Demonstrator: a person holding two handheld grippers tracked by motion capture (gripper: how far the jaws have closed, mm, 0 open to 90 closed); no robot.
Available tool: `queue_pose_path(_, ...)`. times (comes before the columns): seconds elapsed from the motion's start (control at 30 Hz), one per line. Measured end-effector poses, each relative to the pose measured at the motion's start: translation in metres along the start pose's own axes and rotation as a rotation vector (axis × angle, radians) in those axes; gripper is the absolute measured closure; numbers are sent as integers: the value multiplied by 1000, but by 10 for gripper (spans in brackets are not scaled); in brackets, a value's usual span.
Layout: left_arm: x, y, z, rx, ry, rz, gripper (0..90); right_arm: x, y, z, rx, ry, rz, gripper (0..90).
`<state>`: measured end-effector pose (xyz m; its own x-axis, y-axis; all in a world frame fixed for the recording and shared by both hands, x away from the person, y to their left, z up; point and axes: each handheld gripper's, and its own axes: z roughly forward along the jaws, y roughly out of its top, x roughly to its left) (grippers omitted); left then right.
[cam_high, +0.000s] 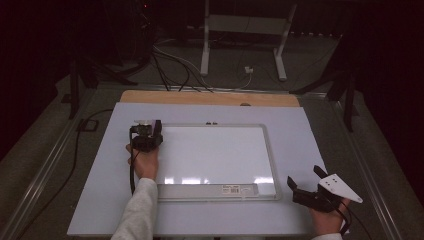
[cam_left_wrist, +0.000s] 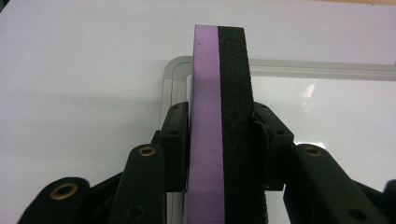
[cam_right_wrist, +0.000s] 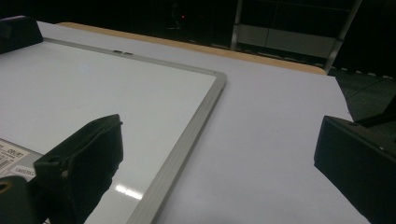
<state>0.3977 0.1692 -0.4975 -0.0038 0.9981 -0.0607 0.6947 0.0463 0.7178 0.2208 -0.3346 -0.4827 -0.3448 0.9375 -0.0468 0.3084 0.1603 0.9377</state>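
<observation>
A whiteboard eraser (cam_left_wrist: 219, 116), purple foam on one side and black felt on the other, stands on edge between the jaws of my left gripper (cam_left_wrist: 219, 130), whose pads press on both its faces. It is over the far left corner of a whiteboard with a grey frame (cam_left_wrist: 175, 65). In the high view, the left gripper (cam_high: 150, 132) sits at that corner of the whiteboard (cam_high: 215, 125). Beside the board's near right corner my right gripper (cam_high: 303, 175) rests open and holds nothing. In its own view, the right gripper (cam_right_wrist: 219, 135) has wide-set jaws above the white sheet, next to the board's frame (cam_right_wrist: 187, 135).
The board lies on a white sheet (cam_high: 100, 200) over a wooden tabletop (cam_high: 210, 97). A label (cam_high: 237, 189) sits on the board's near rail. Cables (cam_high: 170, 70) and a white stand (cam_high: 205, 50) are on the floor beyond the table.
</observation>
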Motion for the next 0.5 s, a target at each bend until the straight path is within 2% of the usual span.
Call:
queue_pose_path(0.27,2,1,1,-9,-4,-12,612,-1,0,0,-2,-1,1,18)
queue_pose_path(0.3,3,1,0,-18,-4,-13,563,-1,0,0,-2,0,1,18)
queue_pose_path(0.37,4,2,-4,-38,-29,-16,445,-1,0,0,-3,-1,1,18)
queue_pose_path(0.5,5,3,-21,-95,-81,32,268,-1,0,0,-2,1,1,18)
